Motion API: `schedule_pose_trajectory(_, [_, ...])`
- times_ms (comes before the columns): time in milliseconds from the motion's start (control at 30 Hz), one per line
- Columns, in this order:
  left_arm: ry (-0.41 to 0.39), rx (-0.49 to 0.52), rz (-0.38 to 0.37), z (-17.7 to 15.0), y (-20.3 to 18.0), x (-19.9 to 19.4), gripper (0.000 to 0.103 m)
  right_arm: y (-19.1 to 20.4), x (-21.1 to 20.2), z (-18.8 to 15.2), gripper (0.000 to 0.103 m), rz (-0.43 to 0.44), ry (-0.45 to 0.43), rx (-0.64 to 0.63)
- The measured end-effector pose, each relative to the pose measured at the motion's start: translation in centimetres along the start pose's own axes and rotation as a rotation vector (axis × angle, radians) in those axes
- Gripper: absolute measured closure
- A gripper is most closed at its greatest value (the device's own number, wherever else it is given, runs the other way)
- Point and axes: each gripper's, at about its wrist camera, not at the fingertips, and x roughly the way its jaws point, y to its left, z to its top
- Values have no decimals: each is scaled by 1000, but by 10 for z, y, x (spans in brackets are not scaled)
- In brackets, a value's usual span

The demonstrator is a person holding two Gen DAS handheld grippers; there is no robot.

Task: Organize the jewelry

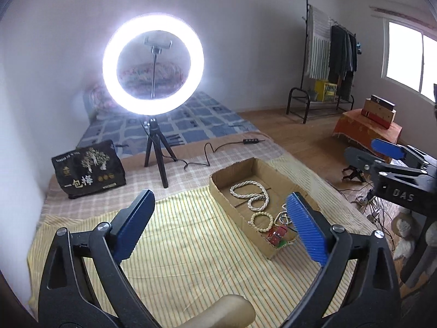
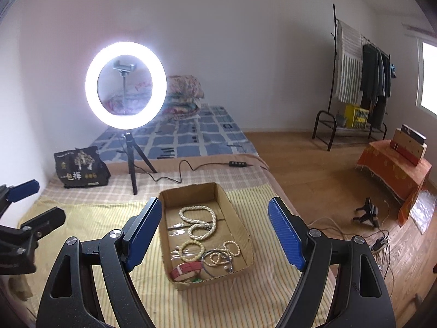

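Observation:
A shallow cardboard box [image 2: 218, 191] lies on the yellow striped cloth [image 2: 109, 246]; it also shows in the left wrist view [image 1: 218, 188]. Inside lie a long pearl necklace [image 2: 198, 221], a cream bead bracelet [image 2: 191, 250], a small pearl bracelet with metal bangles [image 2: 221, 257] and a red band [image 2: 185, 269]. The necklace [image 1: 250, 194], bead bracelet [image 1: 260, 221] and red band [image 1: 277, 235] show in the left view too. My right gripper [image 2: 214, 235] is open and empty, above the box. My left gripper [image 1: 218, 229] is open and empty, left of the box. The right gripper [image 1: 387, 158] appears at the left view's right edge.
A lit ring light [image 2: 125, 84] on a black tripod stands behind the box, its cable [image 2: 191, 168] trailing right. A black printed bag [image 2: 80, 166] sits at back left. Wooden floor, a clothes rack [image 2: 360, 82] and an orange-covered stand [image 2: 396, 166] lie to the right.

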Motion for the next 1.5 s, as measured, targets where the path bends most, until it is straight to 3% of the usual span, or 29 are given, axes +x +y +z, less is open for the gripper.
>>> schedule_pose_trajectory(500, [-15, 66, -12, -31, -10, -54, 0, 24, -51, -24, 21, 7, -96, -56])
schedule_pose_trajectory(933, [29, 101, -12, -50, -19, -54, 0, 22, -53, -42, 21, 23, -82, -28])
schedule_pose_trajectory(1500, [34, 111, -5, -52, -21, -49, 0, 21, -47, -43, 21, 21, -77, -25])
